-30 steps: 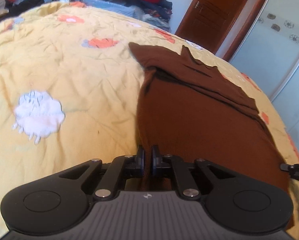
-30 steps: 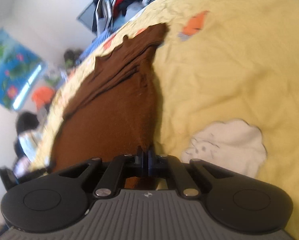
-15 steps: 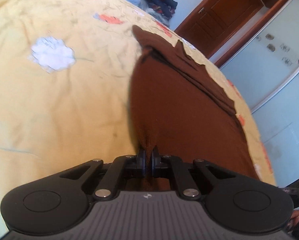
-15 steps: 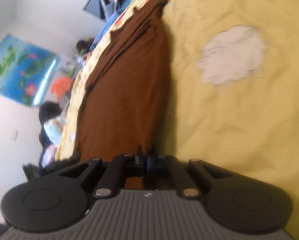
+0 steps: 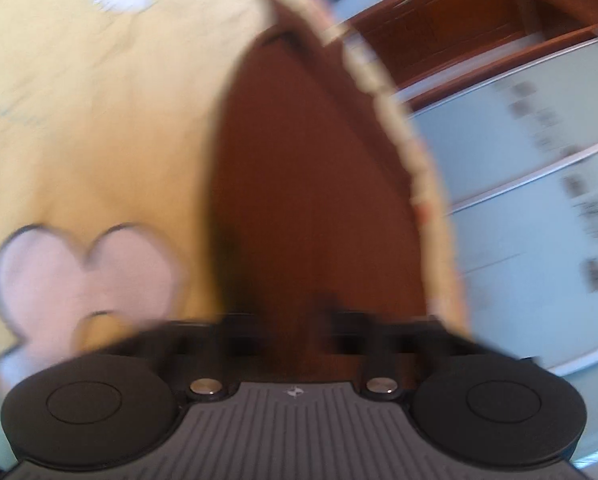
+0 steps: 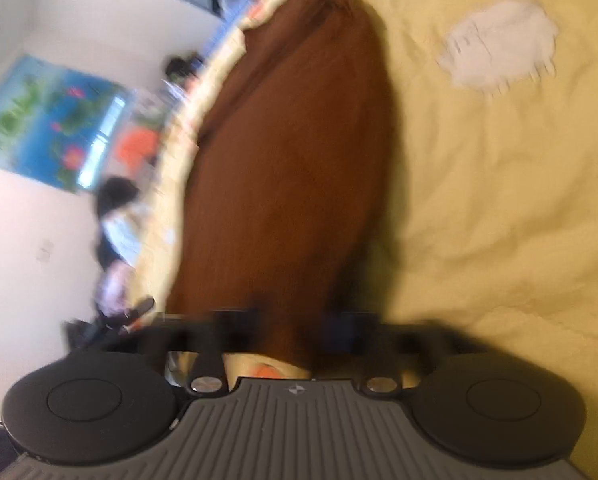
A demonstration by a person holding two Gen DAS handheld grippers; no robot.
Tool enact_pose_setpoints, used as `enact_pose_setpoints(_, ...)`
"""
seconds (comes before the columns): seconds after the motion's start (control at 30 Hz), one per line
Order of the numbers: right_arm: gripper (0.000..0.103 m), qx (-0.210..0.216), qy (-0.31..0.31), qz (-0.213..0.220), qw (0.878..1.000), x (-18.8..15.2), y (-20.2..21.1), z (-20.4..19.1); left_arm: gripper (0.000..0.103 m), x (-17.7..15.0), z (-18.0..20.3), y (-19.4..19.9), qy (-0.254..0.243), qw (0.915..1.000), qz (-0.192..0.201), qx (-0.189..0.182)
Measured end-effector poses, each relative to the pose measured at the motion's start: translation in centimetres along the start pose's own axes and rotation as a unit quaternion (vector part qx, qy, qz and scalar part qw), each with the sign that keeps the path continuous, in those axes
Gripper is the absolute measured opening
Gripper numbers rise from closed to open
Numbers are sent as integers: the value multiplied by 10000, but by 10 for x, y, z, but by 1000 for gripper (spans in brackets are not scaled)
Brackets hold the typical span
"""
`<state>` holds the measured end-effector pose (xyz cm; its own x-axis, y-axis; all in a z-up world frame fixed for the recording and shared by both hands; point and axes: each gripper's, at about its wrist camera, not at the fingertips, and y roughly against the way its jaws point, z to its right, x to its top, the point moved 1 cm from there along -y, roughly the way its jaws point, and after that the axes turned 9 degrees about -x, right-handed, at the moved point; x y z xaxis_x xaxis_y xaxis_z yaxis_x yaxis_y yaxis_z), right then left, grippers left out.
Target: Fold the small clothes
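A brown garment [image 5: 311,200] lies stretched along the edge of a yellow bedspread [image 5: 79,140]; it also shows in the right wrist view [image 6: 283,184]. My left gripper [image 5: 285,332] is at the garment's near end, its jaws spread apart with brown cloth between them. My right gripper [image 6: 289,326] is at the other near corner, its jaws also spread apart, with cloth lying between them. Both views are blurred by motion.
The bedspread [image 6: 499,200] has white cloud patches [image 6: 499,44] and a pale heart patch [image 5: 83,272]. A wardrobe with pale panels [image 5: 539,200] and a brown door [image 5: 439,32] stand beyond the bed edge. A blue poster [image 6: 47,116] hangs on the wall.
Both grippers were shut on the garment's near edge; now both have opened. Both cameras have swung, and the garment has been pulled longer along the bed edge.
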<state>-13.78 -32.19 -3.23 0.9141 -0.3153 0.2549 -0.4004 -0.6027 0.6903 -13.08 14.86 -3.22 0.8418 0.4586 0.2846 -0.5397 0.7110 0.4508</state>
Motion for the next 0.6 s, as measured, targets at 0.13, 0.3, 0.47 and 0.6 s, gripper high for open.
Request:
enact_pose_setpoints(0.13,8,197,-167,143,9996,-4,15,22,4,0,-1,20,-280,9993,107,232)
enact_pose_setpoints(0.3,16,237,-514,325,9979,-13,24,33,11,3,-4,14,-60,9999,-143,-49)
enact_pose_setpoints(0.47,55,499,-479,306,9971,-3,18,15,39,6,-8,4,315,9981,-113,-510)
enact_pose_setpoints(0.6,10,-30,-195,42,9998,2,9,10,5,5,6,3,-275,9992,-151,230)
